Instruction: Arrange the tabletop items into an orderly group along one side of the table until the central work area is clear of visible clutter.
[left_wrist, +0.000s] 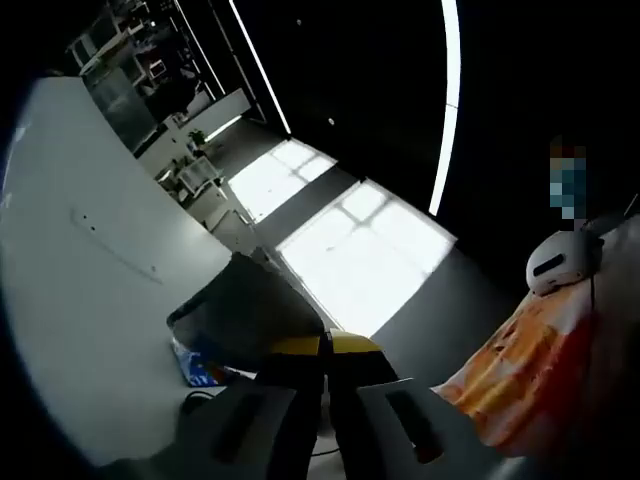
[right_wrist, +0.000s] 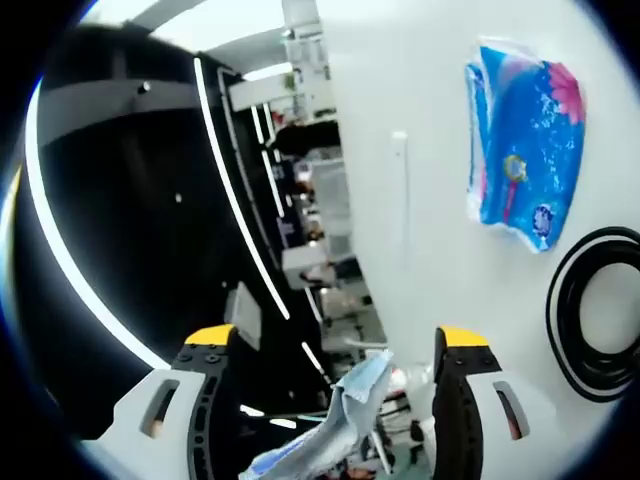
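Blue packet (right_wrist: 522, 140): it is lying flat on the white table (right_wrist: 420, 250) in the right gripper view, near the table's far part, with its long side running the same way as the table edge

Black cable (right_wrist: 590, 315): it is lying in a round coil just beside the blue packet, not touching it; the two are sitting close, maybe as part of a tidy group

Right gripper (right_wrist: 335, 390): its two yellow-tipped jaws are standing wide apart, and a light blue cloth (right_wrist: 335, 425) is hanging between them

Cloth hold: the cloth is sitting nearer the right jaw, but I cannot tell what is pinching it, since the jaws are not closing on it

Cloth direction: its long side is running up and down between the jaws, with a corner pointing up toward the table

Left gripper (left_wrist: 327, 345): its yellow-tipped jaws are pressing together, with only a thin dark gap; I cannot tell if anything is caught there

Dark thing (left_wrist: 245, 310): a dark, flat shape is sitting on the table (left_wrist: 90, 290) just past the left jaws, with something blue (left_wrist: 200, 368) peeking out under it; it is too blurry to name

Orange cloth (left_wrist: 520, 370): it is lying off to the side in the left gripper view, with a white rounded thing (left_wrist: 558, 262) above it

Next job: my guess is the hanging cloth is being carried to join the packet and cable
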